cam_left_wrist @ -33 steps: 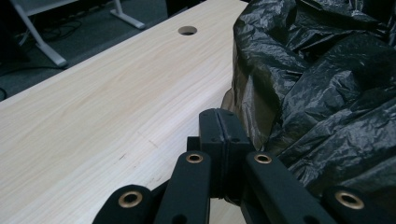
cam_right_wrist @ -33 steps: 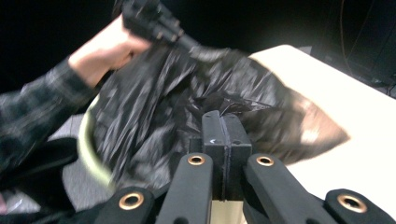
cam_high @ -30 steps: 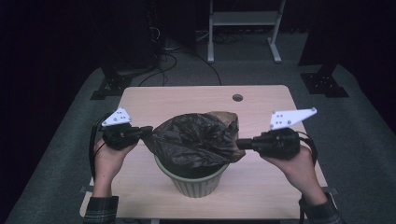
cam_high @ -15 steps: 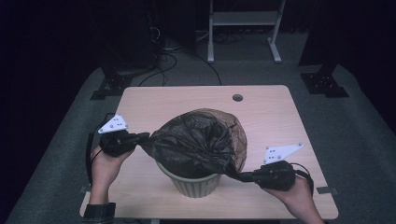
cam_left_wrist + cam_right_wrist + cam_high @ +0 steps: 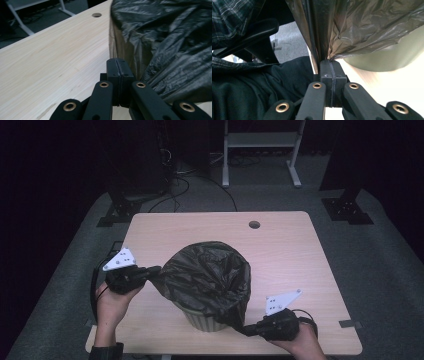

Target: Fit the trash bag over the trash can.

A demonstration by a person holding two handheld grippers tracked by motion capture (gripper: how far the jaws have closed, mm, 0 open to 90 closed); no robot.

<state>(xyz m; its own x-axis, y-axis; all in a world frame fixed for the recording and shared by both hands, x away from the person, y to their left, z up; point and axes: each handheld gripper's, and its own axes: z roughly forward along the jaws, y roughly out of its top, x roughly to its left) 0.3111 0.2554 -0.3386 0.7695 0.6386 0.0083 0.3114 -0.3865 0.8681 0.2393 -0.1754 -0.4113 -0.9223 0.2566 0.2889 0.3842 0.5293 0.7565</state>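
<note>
Left floor: dark grey carpet (image 5: 60, 285) ran beside your table, with a black stand foot (image 5: 117, 212) and loose cables (image 5: 192, 175) behind it.
Left gripper (image 5: 156, 270): you held it at the left side of the bag, jaws clenched on a fold of the plastic.
Table (image 5: 200, 232): pale wood top, with a round cable hole (image 5: 254, 225) near the far edge.
Bag (image 5: 210, 275): black bin liner, draped over the bin and pulled taut between your two grippers.
Bin (image 5: 205, 322): pale green and round, standing near the table's near edge.
Right gripper (image 5: 248, 330): you held it low at the bin's near right side, jaws pinched shut on the bag's edge.
Back of room: a white frame (image 5: 260, 140) stood on the floor in dim light.
</note>
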